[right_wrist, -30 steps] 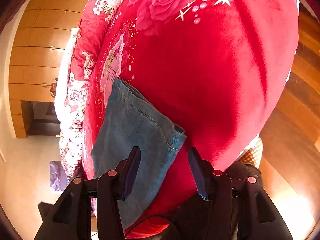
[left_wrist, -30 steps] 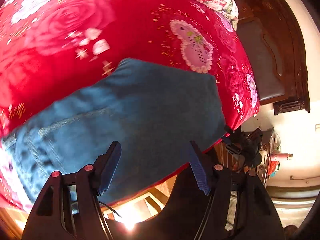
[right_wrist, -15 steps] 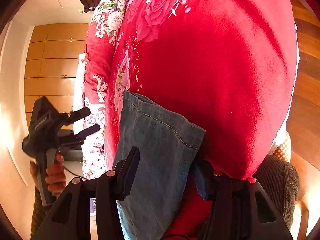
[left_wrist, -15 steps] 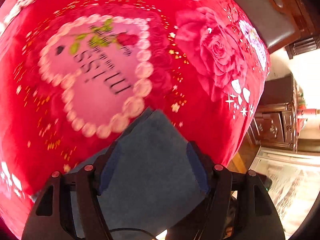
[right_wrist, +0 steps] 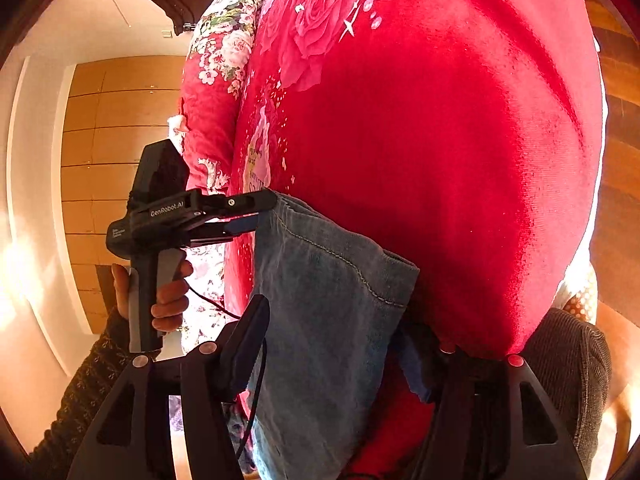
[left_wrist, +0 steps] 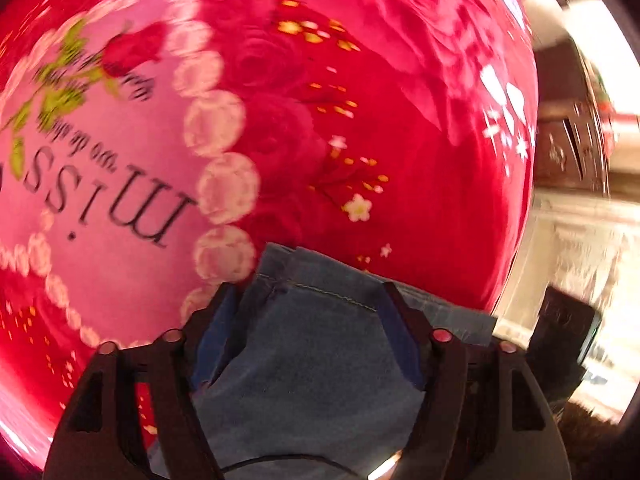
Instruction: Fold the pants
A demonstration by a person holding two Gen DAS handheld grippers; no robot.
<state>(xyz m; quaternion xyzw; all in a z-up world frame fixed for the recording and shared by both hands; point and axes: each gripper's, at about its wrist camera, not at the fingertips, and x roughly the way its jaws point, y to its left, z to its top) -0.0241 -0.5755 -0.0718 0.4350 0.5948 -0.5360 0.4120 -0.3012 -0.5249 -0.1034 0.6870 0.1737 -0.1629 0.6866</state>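
Blue denim pants (left_wrist: 316, 344) lie on a red floral blanket (left_wrist: 380, 128). In the left wrist view my left gripper (left_wrist: 308, 312) is open, its jaws either side of the hemmed end of the pants. In the right wrist view my right gripper (right_wrist: 332, 348) is open around the other corner of the pants (right_wrist: 332, 304). The left gripper also shows there (right_wrist: 260, 212), its fingers at the far corner of the hem. The rest of the pants is hidden below both cameras.
The blanket covers a bed with a floral pillow (right_wrist: 224, 52) at its far end. A dark wooden cabinet (left_wrist: 568, 148) stands beyond the bed edge. Wooden wardrobe panels (right_wrist: 104, 152) and wooden floor (right_wrist: 616, 216) surround the bed.
My left gripper has moved forward across the pants to their hemmed end. My right gripper has closed in on its corner, and the left gripper has come into its view.
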